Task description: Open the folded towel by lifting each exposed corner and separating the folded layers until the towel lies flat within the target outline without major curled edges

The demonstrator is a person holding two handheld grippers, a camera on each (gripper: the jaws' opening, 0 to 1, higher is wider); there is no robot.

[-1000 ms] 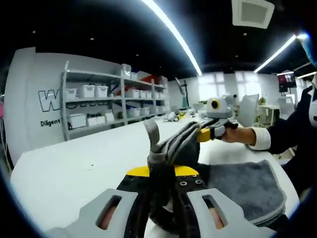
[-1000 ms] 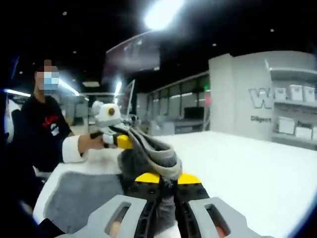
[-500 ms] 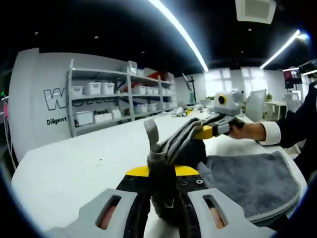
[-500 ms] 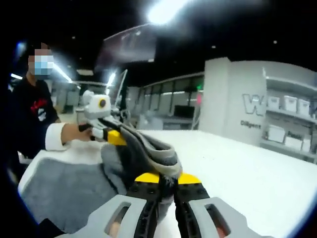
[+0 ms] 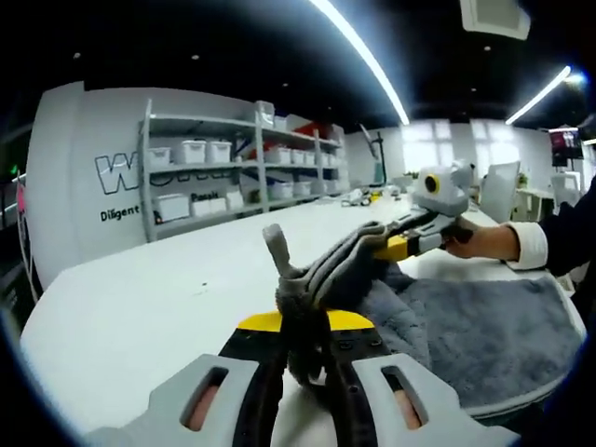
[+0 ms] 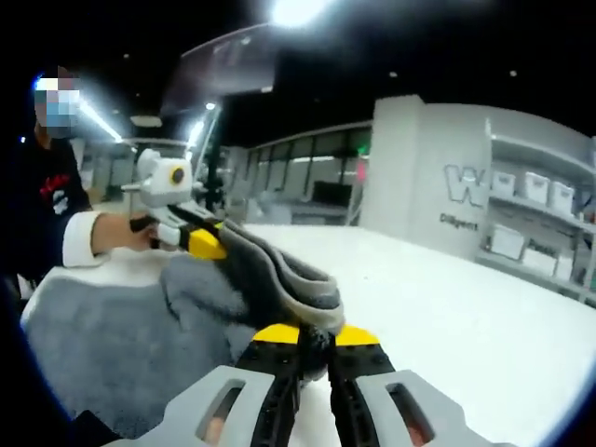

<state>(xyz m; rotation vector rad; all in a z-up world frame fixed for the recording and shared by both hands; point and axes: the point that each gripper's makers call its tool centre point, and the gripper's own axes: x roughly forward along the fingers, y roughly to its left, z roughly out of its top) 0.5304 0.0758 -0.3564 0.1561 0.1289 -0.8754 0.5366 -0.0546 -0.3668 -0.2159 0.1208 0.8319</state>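
Here, one grey towel (image 5: 466,335) on the white table (image 5: 140,307); left gripper (image 5: 303,326) and right gripper (image 6: 312,340), both jaws pinching its edge.

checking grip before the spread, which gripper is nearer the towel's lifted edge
Neither, it is a tie. The left gripper is shut on one end of the lifted edge of the towel, and the right gripper is shut on the other end.
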